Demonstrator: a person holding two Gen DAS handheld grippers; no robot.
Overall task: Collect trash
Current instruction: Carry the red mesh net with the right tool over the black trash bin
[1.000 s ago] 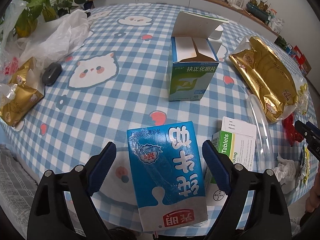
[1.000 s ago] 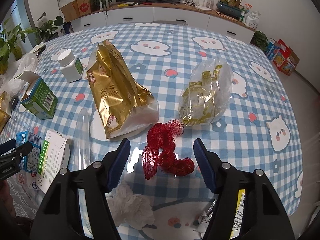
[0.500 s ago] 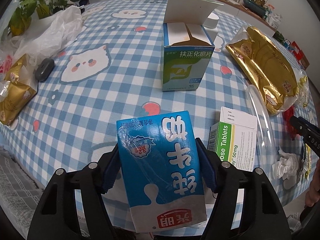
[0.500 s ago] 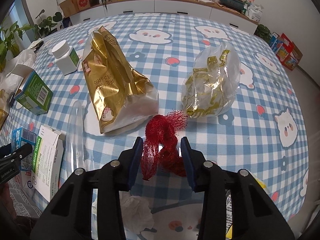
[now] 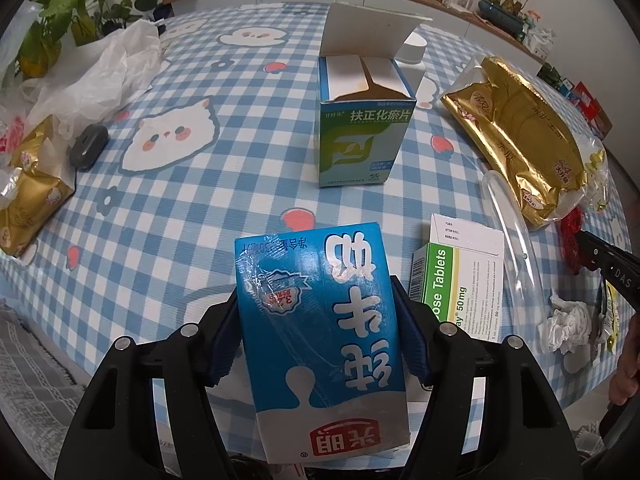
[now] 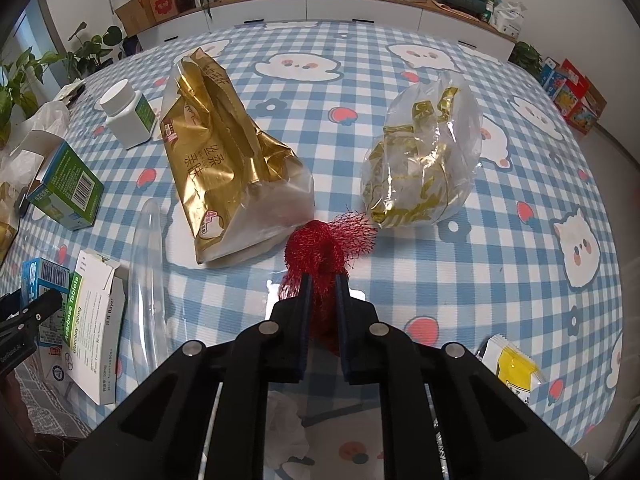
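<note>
My left gripper [image 5: 316, 328] is shut on a blue milk carton [image 5: 320, 320], its blue pads pressed on both sides. My right gripper [image 6: 322, 284] is shut on a red mesh net [image 6: 320, 252], which bunches out ahead of the fingertips above the table. The net also shows at the right edge of the left wrist view [image 5: 570, 232]. The milk carton's end shows at the left edge of the right wrist view [image 6: 42, 280].
On the blue checked tablecloth [image 5: 248, 184] lie an open green medicine box [image 5: 362, 136], a tablets box [image 5: 456, 280], a gold bag [image 6: 224, 152], a clear bag of gold wrappers [image 6: 424, 160], a white bottle [image 6: 126, 114], crumpled tissue [image 5: 568, 322], a yellow sachet [image 6: 514, 368] and a clear tube [image 6: 146, 280].
Both grippers closed: the left one on the milk carton, the right one on the red net. The left view moved closer in over the table.
</note>
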